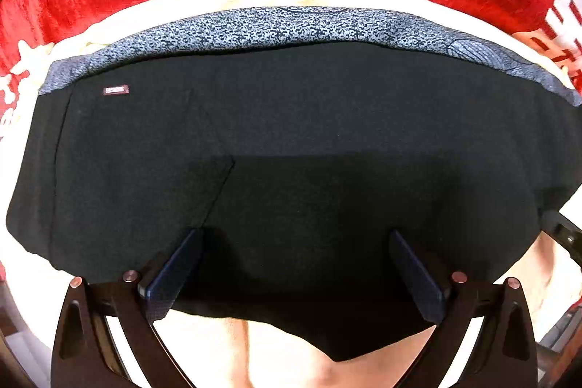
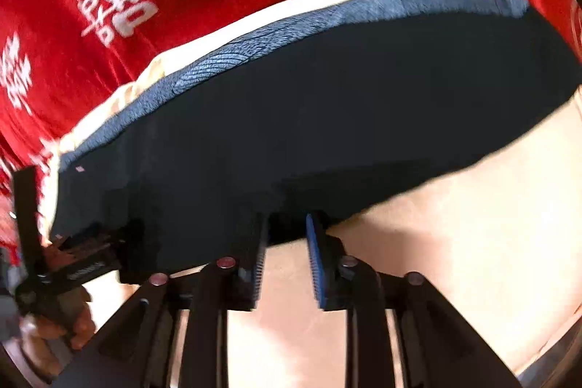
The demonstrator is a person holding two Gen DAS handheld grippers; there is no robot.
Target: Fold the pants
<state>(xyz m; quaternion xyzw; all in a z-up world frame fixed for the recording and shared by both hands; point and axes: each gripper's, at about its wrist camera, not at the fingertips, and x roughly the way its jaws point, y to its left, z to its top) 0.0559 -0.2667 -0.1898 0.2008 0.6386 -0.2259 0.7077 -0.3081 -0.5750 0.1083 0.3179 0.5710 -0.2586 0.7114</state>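
Pants (image 1: 291,140) lie folded on the pale surface (image 2: 454,224); your left gripper (image 1: 294,242) spread wide above them, right gripper (image 2: 285,235) slightly parted at the hem, empty; dragging either risks undoing the fold.

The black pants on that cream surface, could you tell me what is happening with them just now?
A person is folding the black pants with a hand-held claw in each hand. The pants lie flat, already folded into a broad block on the cream surface, their blue patterned band along the far edge. The left claw stands wide open above the near edge, gripping nothing. The right claw is partly open at the near hem, nothing pinched.
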